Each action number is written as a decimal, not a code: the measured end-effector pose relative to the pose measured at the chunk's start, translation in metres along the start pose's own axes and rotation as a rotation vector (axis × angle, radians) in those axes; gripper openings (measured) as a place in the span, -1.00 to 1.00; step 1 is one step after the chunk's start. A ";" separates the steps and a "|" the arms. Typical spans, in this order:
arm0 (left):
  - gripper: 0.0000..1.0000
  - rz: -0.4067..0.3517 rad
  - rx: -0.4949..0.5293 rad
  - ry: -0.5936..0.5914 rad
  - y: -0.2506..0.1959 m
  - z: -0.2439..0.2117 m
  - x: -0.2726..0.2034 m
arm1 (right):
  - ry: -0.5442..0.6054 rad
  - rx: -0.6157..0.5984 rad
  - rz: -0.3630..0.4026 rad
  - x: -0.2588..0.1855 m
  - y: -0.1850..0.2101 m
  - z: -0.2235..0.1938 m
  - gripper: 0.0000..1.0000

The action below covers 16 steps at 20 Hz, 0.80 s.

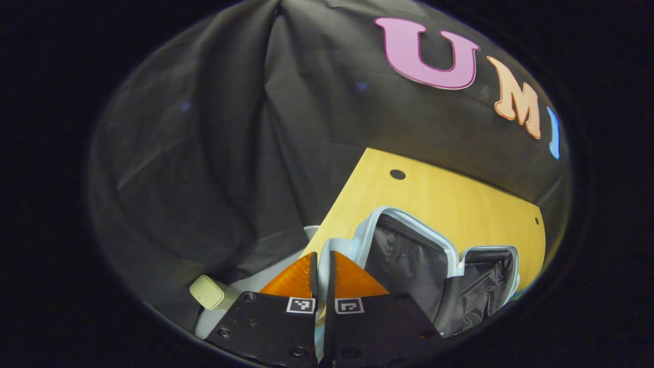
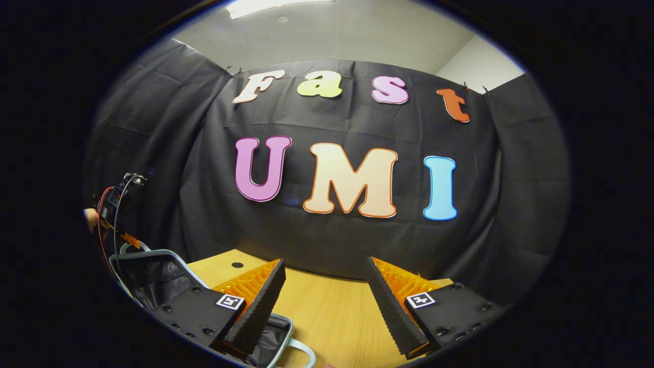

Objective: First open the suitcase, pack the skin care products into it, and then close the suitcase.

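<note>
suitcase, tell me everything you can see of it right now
The suitcase lies open on the wooden table, its two halves spread side by side. Each half has a pale, light-coloured rim with rounded corners and a crinkled dark fabric lining; no products can be made out in the parts that show. In the left gripper view the shut left gripper sits at its near edge, though contact cannot be told. In the right gripper view the open right gripper hovers above its corner.

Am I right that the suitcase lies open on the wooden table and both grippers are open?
Not quite. The suitcase lies open on the wooden table, but the left gripper is shut, its fingers together in the left gripper view. The right gripper is open.
</note>
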<state>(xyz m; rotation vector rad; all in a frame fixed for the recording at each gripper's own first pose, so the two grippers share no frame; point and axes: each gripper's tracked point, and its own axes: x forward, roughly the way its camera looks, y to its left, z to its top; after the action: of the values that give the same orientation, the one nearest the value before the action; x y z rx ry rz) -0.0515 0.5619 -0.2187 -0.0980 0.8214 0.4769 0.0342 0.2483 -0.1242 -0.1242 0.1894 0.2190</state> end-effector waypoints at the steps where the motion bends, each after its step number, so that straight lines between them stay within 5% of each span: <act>1: -1.00 0.015 -0.009 0.007 0.005 -0.005 0.003 | 0.002 -0.003 0.001 -0.001 0.000 -0.001 0.97; 4: -0.77 0.079 -0.056 -0.020 0.025 -0.012 0.007 | 0.005 -0.005 0.001 -0.003 -0.001 -0.001 0.97; 9: 0.89 0.053 -0.106 -0.293 -0.003 0.032 -0.030 | 0.006 -0.006 0.007 -0.010 -0.010 0.000 0.97; 16: 0.89 0.039 -0.065 -0.585 -0.069 0.068 -0.125 | -0.032 0.008 0.022 -0.024 -0.039 0.012 0.97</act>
<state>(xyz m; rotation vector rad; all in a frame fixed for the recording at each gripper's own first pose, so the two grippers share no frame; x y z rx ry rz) -0.0475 0.4721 -0.0887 0.0002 0.2343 0.5330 0.0218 0.2076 -0.1039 -0.1105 0.1602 0.2419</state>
